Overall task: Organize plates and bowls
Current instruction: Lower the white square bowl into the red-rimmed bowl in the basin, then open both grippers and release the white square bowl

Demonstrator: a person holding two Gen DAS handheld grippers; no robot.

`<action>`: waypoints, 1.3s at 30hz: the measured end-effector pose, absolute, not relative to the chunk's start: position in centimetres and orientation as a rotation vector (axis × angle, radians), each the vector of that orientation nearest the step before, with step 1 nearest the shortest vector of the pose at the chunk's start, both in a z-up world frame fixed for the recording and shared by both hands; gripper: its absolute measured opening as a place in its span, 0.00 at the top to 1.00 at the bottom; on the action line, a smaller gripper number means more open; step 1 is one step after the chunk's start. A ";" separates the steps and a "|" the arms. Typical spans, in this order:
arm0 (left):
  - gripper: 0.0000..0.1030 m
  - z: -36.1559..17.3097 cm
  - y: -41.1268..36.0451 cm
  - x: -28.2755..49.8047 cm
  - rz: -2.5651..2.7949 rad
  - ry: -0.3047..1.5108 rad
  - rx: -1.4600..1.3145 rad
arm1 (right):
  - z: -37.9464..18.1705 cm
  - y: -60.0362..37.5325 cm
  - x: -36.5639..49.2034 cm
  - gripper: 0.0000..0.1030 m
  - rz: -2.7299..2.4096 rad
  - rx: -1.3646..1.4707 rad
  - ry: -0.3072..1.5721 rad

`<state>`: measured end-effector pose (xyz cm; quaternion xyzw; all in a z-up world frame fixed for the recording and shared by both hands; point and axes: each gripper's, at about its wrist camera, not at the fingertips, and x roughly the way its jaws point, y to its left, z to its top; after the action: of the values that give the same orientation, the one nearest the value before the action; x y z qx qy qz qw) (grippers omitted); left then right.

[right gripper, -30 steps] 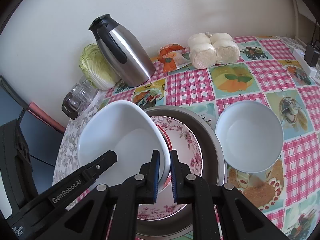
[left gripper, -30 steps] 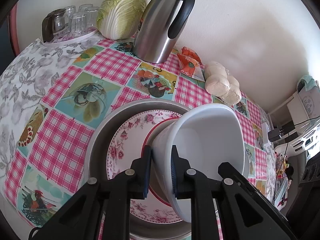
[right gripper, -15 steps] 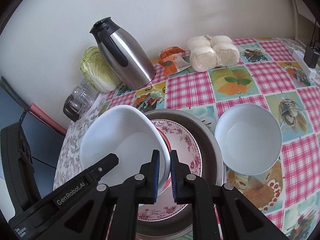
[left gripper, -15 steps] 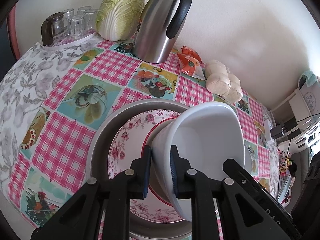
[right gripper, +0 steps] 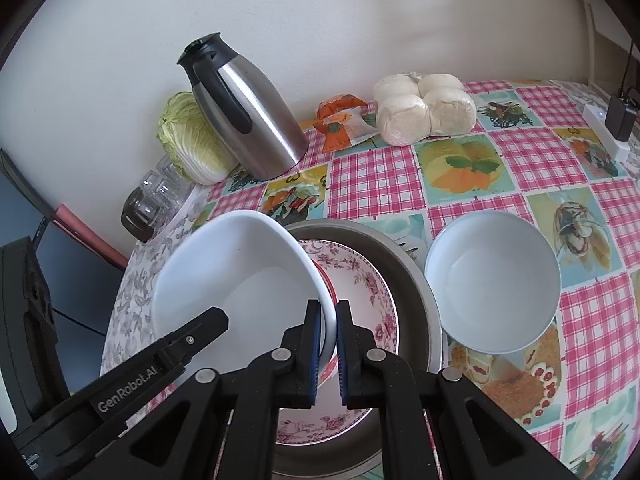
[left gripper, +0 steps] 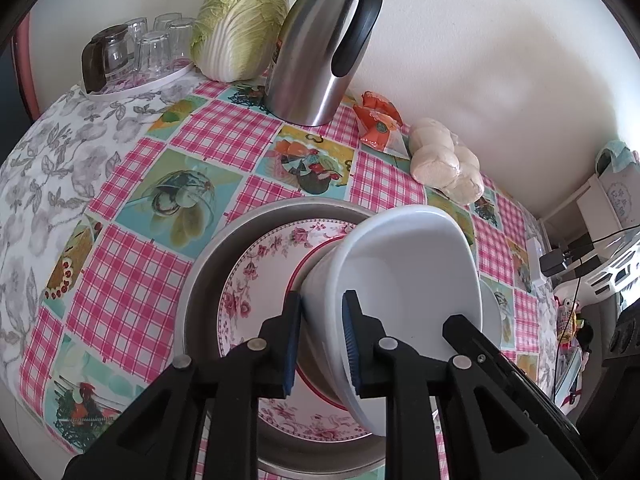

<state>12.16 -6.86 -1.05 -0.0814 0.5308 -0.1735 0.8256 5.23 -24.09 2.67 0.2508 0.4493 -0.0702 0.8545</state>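
Observation:
A large white bowl is held tilted above a floral pink plate that lies in a metal pan. My left gripper is shut on the bowl's near rim. My right gripper is shut on the opposite rim of the same bowl. The plate and pan also show in the right wrist view. A second, smaller white bowl sits upright on the table to the right of the pan.
A steel thermos jug, a cabbage and a tray of glasses stand at the back by the wall. An orange packet and wrapped buns lie behind. A power strip lies at the far right.
Both grippers keep hold of the large bowl and have lifted and pulled back slightly; the bowl stays tilted over the plate.

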 end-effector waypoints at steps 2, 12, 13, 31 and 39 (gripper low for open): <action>0.79 -0.8 -6.9 12.0 -0.366 1.124 -0.164 | 2.7 -24.1 5.2 0.92 -0.149 0.529 0.944; 0.76 0.4 -6.6 11.8 -0.378 1.086 -0.178 | 2.8 -24.0 5.2 0.92 -0.156 0.519 0.940; 0.76 0.6 -6.5 11.8 -0.377 1.081 -0.179 | 2.8 -24.0 5.2 0.92 -0.155 0.517 0.941; 0.64 1.3 -6.3 11.9 -0.383 1.059 -0.214 | 2.9 -24.0 5.2 0.90 -0.124 0.572 0.961; 0.63 1.2 -6.1 12.3 -0.390 1.069 -0.246 | 2.9 -23.9 5.4 0.88 -0.123 0.581 0.979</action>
<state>12.29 -6.14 1.21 -0.1162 0.5049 -0.1843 0.8352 5.35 -23.94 2.92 0.2751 0.4633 -0.0581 0.8404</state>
